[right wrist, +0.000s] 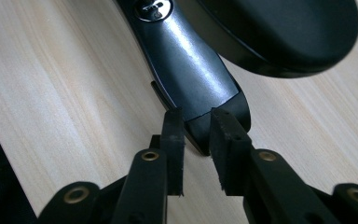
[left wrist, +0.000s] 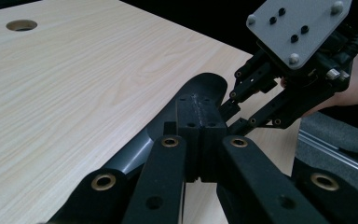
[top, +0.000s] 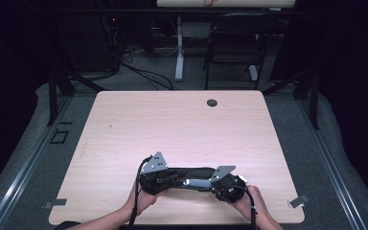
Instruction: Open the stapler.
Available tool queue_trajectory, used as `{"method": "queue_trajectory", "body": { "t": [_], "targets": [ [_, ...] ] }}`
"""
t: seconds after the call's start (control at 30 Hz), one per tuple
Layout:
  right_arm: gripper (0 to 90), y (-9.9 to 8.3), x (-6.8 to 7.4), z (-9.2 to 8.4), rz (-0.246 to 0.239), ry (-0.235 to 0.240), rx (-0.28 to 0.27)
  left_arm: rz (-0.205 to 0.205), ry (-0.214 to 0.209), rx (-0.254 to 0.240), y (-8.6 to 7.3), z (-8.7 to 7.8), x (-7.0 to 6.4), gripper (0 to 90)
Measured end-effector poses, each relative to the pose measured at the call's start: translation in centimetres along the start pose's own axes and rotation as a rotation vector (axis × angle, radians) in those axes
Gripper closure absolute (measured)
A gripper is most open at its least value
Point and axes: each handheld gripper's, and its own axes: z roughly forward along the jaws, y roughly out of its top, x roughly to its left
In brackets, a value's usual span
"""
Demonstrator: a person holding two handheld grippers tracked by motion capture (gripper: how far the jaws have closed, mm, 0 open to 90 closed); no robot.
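Note:
A black padded armrest-like part (top: pixel 191 171) lies near the table's front edge, between my two grippers. Its glossy dark grey bracket (right wrist: pixel 186 70) runs under the black pad (right wrist: pixel 279 28). My left gripper (left wrist: pixel 200 116) is at the part's left end (left wrist: pixel 205 84), pads pressed together; whether they pinch an edge I cannot tell. My right gripper (right wrist: pixel 196 126) has its pads on either side of the bracket's tip and presses on it. In the high view the left gripper (top: pixel 175 179) and right gripper (top: pixel 205 183) point at each other. The right gripper (left wrist: pixel 230 107) also appears in the left gripper view.
The light wooden table (top: pixel 172 124) has a round cable hole (top: pixel 212 102) near its far edge. A person's hands hold both grippers at the front edge. Behind the table stand a dark chair (top: pixel 235 43) and a white desk leg (top: pixel 178 48).

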Motion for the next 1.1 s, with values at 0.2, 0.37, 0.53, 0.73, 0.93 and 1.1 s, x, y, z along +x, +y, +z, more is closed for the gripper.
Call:
{"method": "queue_trajectory", "body": {
  "t": [0.2,0.37,0.53,0.73,0.93,1.1],
  "targets": [
    [81.2,-0.1,0.2,0.2,-0.005,-0.028,-0.02,0.005,0.047,0.002,-0.8,1.0,-1.0,89.8],
    [82.8,-0.1,0.1,0.5,-0.011,-0.047,-0.017,0.026,0.056,0.021,-1.4,1.9,-2.1,89.8],
    [82.7,-0.2,0.1,1.0,-0.009,-0.045,-0.026,0.022,0.05,0.049,-1.9,2.6,-2.8,89.8],
    [83.7,-0.1,0.2,1.3,-0.024,-0.043,-0.016,0.042,0.077,0.083,-2.6,3.6,-3.1,89.8],
    [87.1,-0.1,0.2,1.4,-0.029,-0.064,-0.015,0.047,0.115,0.088,-3.1,4.2,-3.3,89.8],
    [86.1,-0.2,-0.1,1.6,0.006,-0.085,0.0,0.023,0.143,0.102,-3.8,5.0,-3.4,89.8]
  ]
}}
